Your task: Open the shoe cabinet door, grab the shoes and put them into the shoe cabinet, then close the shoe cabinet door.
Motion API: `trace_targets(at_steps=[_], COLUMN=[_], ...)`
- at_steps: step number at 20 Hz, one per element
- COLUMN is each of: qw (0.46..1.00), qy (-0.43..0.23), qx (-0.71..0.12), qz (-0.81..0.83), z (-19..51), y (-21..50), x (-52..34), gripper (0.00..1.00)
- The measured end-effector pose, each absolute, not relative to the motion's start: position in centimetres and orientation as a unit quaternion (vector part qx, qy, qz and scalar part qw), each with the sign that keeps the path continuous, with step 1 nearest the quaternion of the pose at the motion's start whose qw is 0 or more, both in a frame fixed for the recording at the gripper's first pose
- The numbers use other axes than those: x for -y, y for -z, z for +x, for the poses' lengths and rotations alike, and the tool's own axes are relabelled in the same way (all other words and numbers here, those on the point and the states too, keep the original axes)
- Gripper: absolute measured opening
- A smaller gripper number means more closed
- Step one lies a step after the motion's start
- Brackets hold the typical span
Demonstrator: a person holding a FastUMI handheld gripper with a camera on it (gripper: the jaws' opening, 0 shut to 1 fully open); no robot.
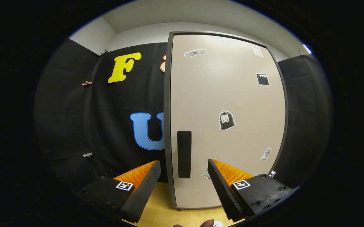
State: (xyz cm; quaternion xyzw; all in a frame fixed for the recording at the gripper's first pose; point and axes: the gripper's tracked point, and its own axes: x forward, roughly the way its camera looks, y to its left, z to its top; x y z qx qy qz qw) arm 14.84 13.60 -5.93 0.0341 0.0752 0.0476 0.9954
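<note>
A black cloth wall [74,126] backs the booth, with a pale wall and ceiling above it and a light wooden surface [159,214] underneath. On that surface stands the shoe cabinet [226,94], upright, just ahead of the fingers and a little to the right. Its beige door [232,132] is closed and sits flush within a dark frame. A black vertical handle [184,154] is set near the door's left edge, low down, and it shows in the gap between the two fingers, beyond their tips. Several small stickers are scattered over the door, among them a dark bag-shaped one [226,120] near the middle and a dark square one [262,79] towards the upper right. The gripper [184,165] is spread wide, its fingers well apart and holding nothing, with no contact on door or handle. Each finger carries a small square marker [124,185] on its upper face. A fingertip of the person [207,223] shows at the near edge, between the fingers.
</note>
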Motion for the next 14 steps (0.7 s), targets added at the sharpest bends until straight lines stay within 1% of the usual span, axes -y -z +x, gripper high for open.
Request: trace_targets(at_steps=[7,9,10,11,12,13,14], qw=[0.994,0.993,0.993,0.995,0.996,0.996,0.997], qy=[-0.038,-0.035,-0.02,-0.015,-0.012,-0.01,0.007], qx=[-0.091,-0.097,-0.104,-0.081,-0.081,-0.075,-0.076], qz=[0.048,0.05,0.048,0.048,0.045,0.042,0.032], z=[20.5,21.9,22.1,21.7,22.1,22.2,22.7], y=[8.6,9.6,10.3,9.4,9.8,9.5,9.7], x=[-15.2,-15.5,-14.9,-15.0,-15.0,-14.9,-14.0], gripper=[0.97,0.92,0.87,0.83,0.73,0.72,0.71])
